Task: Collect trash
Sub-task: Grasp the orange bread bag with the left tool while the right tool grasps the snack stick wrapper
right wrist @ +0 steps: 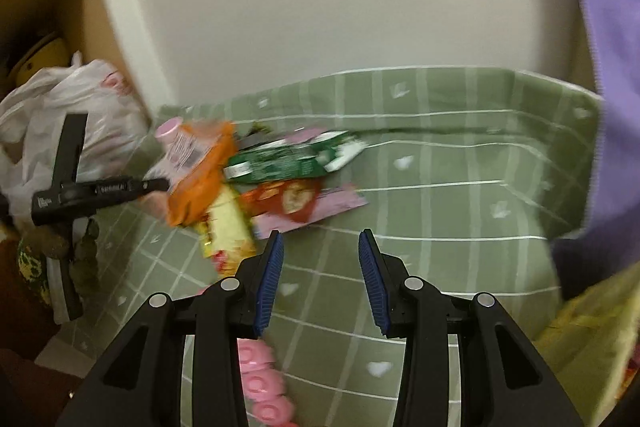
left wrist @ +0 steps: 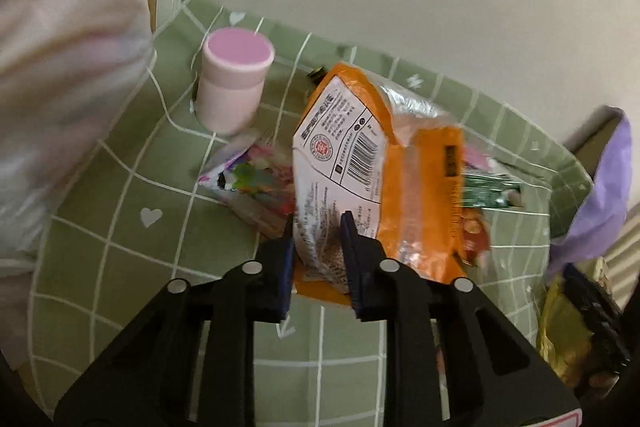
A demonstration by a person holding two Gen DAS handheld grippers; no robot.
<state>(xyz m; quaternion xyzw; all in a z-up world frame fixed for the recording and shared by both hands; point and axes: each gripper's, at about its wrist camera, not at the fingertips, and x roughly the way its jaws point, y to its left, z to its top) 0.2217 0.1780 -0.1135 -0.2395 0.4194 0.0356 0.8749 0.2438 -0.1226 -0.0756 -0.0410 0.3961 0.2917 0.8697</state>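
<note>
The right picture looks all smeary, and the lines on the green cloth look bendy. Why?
Right wrist view: the wrappers are streaked sideways by motion blur, while the right tool stays sharp; the fisheye lens bows the tablecloth lines. Left wrist view: the orange bag in the left tool is a little soft, its barcode readable; the pink cup is fairly clear, and the grid curves too.

Bare tablecloth (right wrist: pixel 440 211) ahead of right tongs (right wrist: pixel 320 247), wrapper pile (right wrist: pixel 280 183) left
</note>
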